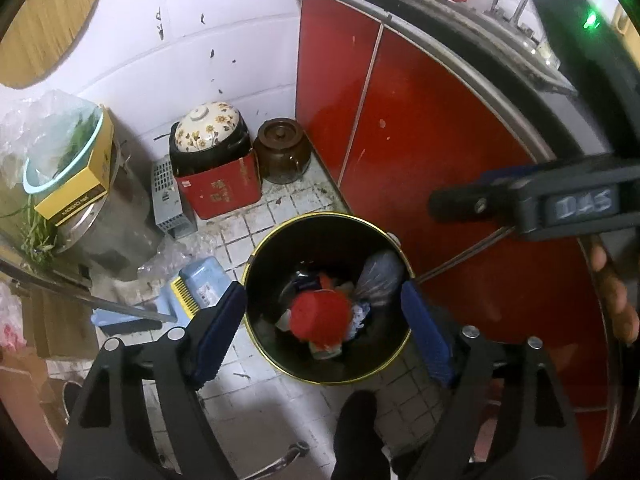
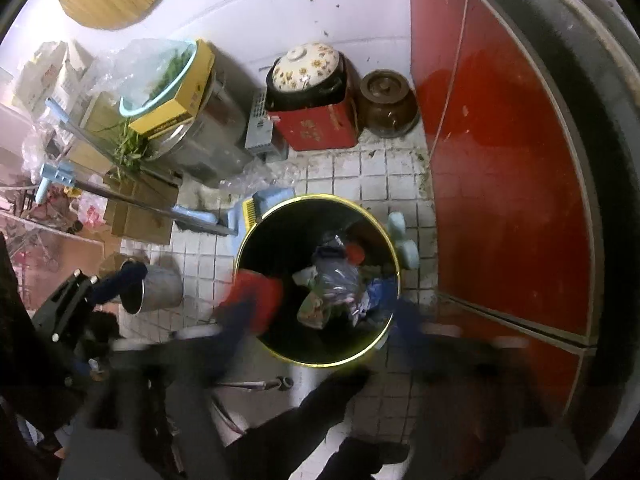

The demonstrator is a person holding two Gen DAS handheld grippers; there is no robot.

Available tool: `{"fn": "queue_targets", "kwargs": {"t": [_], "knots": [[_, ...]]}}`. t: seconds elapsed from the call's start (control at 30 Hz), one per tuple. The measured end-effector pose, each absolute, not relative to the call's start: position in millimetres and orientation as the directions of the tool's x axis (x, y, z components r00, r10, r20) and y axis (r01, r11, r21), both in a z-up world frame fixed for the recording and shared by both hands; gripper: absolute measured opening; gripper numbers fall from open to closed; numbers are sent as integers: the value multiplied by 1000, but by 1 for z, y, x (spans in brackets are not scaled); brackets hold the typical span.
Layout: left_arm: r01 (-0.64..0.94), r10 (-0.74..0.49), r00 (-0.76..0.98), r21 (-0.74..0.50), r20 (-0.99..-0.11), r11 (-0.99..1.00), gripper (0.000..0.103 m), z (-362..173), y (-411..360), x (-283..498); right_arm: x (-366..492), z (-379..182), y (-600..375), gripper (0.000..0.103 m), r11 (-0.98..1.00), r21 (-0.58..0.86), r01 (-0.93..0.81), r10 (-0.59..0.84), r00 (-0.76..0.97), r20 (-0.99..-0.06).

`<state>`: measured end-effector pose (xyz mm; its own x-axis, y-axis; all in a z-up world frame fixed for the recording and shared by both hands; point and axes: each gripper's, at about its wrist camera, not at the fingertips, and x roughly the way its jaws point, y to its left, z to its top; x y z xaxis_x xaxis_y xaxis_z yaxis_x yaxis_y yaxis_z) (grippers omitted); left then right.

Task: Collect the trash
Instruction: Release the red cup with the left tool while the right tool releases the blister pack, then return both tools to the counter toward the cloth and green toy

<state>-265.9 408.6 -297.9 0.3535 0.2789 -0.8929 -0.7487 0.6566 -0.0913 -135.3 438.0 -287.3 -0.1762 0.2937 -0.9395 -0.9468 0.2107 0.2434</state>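
Scene: a kitchen corner seen from above, white tiled floor (image 1: pixel 276 216) with dirty grout, glossy red cabinet doors (image 1: pixel 440 152) at right.
Bin: a round black bin (image 1: pixel 256 320) with a thin gold rim stands on the floor, near centre.
Trash: inside the bin lie a red cup (image 1: pixel 318 316), a crumpled clear plastic bottle (image 2: pixel 336 276), a grey twisted bag (image 1: pixel 378 276) and bits of printed paper.
Left tool: the left tool (image 1: pixel 324 332) hangs over the bin, its blue ribbed pads (image 1: pixel 220 324) spread wide, holding nothing.
Right tool: the right tool (image 2: pixel 320 316) is badly blurred; its fingers look spread to either side of the bin, with a red blur beside the left finger. I cannot tell whether it grips anything.
Progress: a fair share looks done, since the bin is part full. Clear plastic wrap (image 2: pixel 260 178) on the far floor may remain.
Other things: a blue dustpan (image 1: pixel 192 284), a floral ceramic pot (image 1: pixel 208 128) on a red box (image 1: pixel 220 192), a brown glazed jar (image 1: pixel 282 150), a steel cup (image 2: pixel 154 292).
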Motion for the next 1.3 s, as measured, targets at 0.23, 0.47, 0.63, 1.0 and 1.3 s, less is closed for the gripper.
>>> {"fn": "queue_targets", "kwargs": {"t": [0.23,0.47,0.63,1.0,1.3], "knots": [[-753,293,349,-81,-890,653,85,-289,403,-264,-130,-271,427,79,209,264,-942,311,-192,-931],[-729,336,355,-33,-873,684,92,-248,384,-253,-116,-214,384,85,251,280,-927,401,-164,-901],[-636,335,396,8,-855,772,93,-205,342,-220,-83,-153,304,85,356,267,-896,488,-65,-870],[-179,98,615,-18,-782,984,95,-116,165,-85,-6,-53,47,90,715,150,-683,488,334,-806],[112,-102,627,-41,-773,993,95,-87,22,-16,8,-29,-163,90,905,93,-414,330,547,-769]]}}
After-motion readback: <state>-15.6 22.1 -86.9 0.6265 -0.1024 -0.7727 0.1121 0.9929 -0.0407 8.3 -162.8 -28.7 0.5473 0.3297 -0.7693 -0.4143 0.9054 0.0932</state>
